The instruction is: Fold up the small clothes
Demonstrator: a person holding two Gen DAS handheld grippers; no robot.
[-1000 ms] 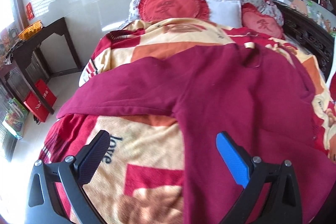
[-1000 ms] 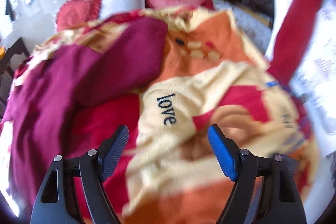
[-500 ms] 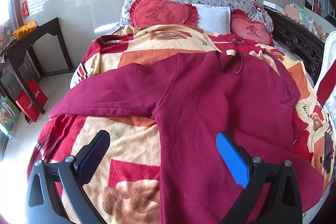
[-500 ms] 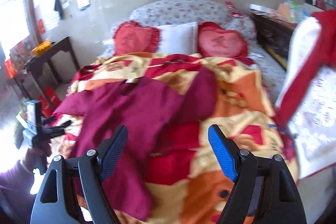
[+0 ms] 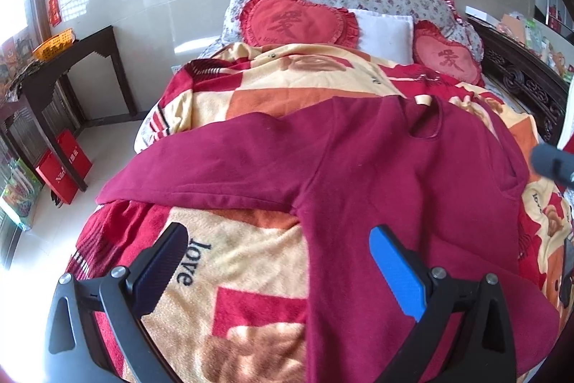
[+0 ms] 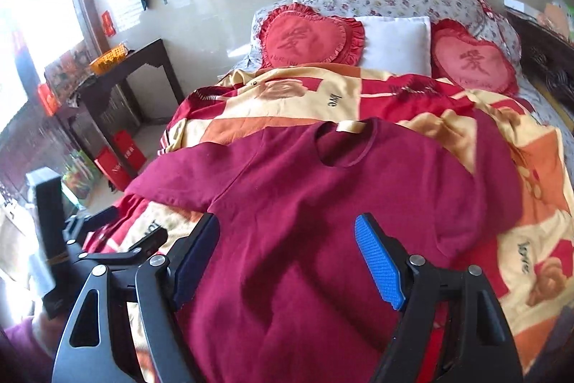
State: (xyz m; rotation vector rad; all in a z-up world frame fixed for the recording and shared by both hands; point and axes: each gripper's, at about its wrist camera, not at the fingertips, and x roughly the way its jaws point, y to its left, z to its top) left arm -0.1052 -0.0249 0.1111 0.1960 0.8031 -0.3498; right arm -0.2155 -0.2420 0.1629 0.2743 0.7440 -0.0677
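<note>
While maroon sweater (image 6: pixel 323 203) lies flat, both hand-held grippers (image 5: pixel 280 261) (image 6: pixel 287 261) agape, empty, bed edge below.

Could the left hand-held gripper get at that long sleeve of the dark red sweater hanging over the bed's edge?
Probably yes. The left hand-held gripper stands open and empty above the blanket, and nothing lies between it and the dark red sweater's sleeve just ahead.
</note>
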